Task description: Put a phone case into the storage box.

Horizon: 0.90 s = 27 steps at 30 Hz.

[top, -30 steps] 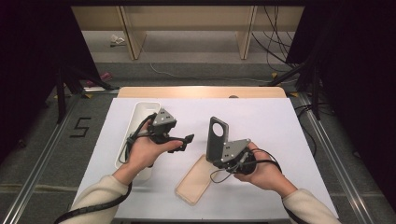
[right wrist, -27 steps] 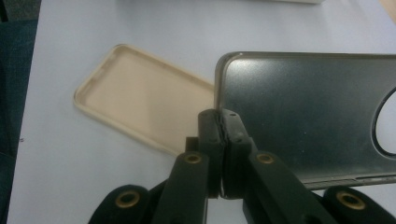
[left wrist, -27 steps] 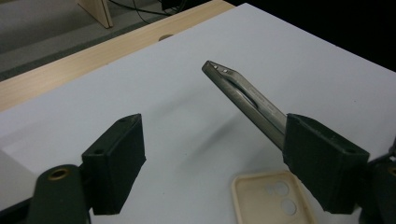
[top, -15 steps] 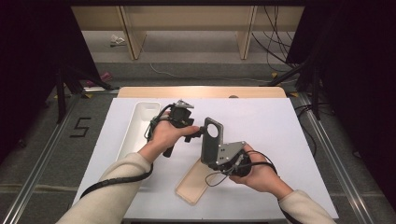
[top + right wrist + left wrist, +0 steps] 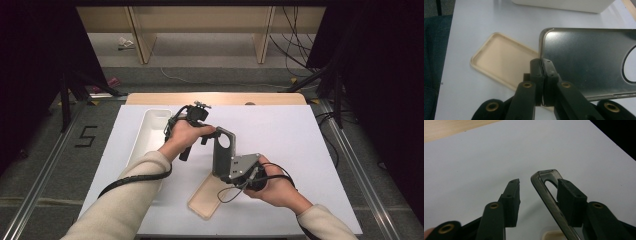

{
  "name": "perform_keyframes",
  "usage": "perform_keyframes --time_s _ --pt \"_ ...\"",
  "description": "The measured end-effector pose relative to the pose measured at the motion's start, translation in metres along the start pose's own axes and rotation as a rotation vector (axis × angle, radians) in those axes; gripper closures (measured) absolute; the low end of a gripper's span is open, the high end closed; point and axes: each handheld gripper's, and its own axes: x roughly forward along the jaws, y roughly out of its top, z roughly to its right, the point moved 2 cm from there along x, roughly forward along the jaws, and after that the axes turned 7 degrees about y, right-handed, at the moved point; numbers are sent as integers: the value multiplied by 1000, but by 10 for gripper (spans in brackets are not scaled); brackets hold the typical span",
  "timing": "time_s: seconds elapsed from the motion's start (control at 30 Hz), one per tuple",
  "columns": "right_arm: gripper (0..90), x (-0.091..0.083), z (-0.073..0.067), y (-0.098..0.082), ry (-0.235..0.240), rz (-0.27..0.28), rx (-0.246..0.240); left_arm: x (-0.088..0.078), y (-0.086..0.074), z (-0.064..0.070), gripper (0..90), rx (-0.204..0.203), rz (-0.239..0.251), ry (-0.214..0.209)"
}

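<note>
High view: grey phone case, glossy, with a round camera cutout, is held upright, pinched in the right gripper; left gripper, jaws just closing, straddles its top edge. White table lies beneath, dark room around.

Left gripper jaws have just been closing; right gripper jaws clamped.

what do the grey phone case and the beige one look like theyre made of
Grey phone case: probably hard plastic with a smooth, semi-gloss, slightly see-through smoked finish; its thin rim catches light and the table shows faintly through it. Beige case: likely soft silicone or rubbery plastic, matte, with a rounded raised lip and no glare. Neither is certain from looks alone.
</note>
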Motion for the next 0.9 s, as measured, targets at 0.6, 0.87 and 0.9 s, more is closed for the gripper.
perform_keyframes --time_s 0.6,0.87,0.9 --pt "893 6 -3 0 5 -37 -16 -1 5 16 739 -86 18 -72" --pt "890 11 -1 -2 -12 -65 -24 -12 10 33 806 -59 80 -114" --pt "889 11 -1 -3 -16 -67 -20 -13 10 35 811 -55 87 -119"
